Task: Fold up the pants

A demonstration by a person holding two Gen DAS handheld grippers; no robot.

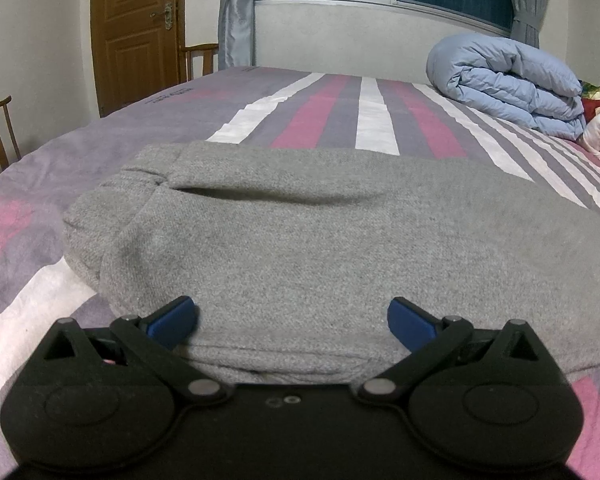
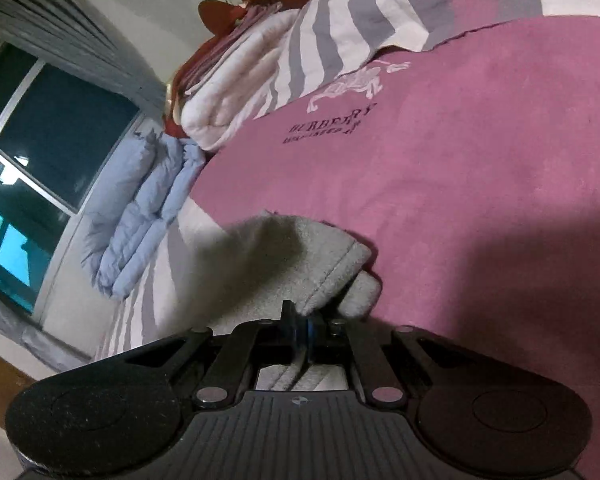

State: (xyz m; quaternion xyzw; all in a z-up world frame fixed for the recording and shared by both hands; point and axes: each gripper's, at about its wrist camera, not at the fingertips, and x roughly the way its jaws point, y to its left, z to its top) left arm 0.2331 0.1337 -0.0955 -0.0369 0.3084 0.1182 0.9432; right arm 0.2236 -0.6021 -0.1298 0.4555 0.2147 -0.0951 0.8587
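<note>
Nubbly grey knit pants (image 1: 300, 240), folded, centre frame; left claw (image 1: 293, 320) spread wide; right claw (image 2: 302, 332) clenched on hem.

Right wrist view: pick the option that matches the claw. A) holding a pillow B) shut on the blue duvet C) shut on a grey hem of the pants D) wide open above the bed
C: the right claw is closed, pinching a stitched edge of the grey pants.

We read "BURBERRY" in dark letters on the pink bedsheet (image 2: 440, 168), beneath a white horse-and-rider emblem (image 2: 356, 84). The smaller line under it is illegible to us.
</note>
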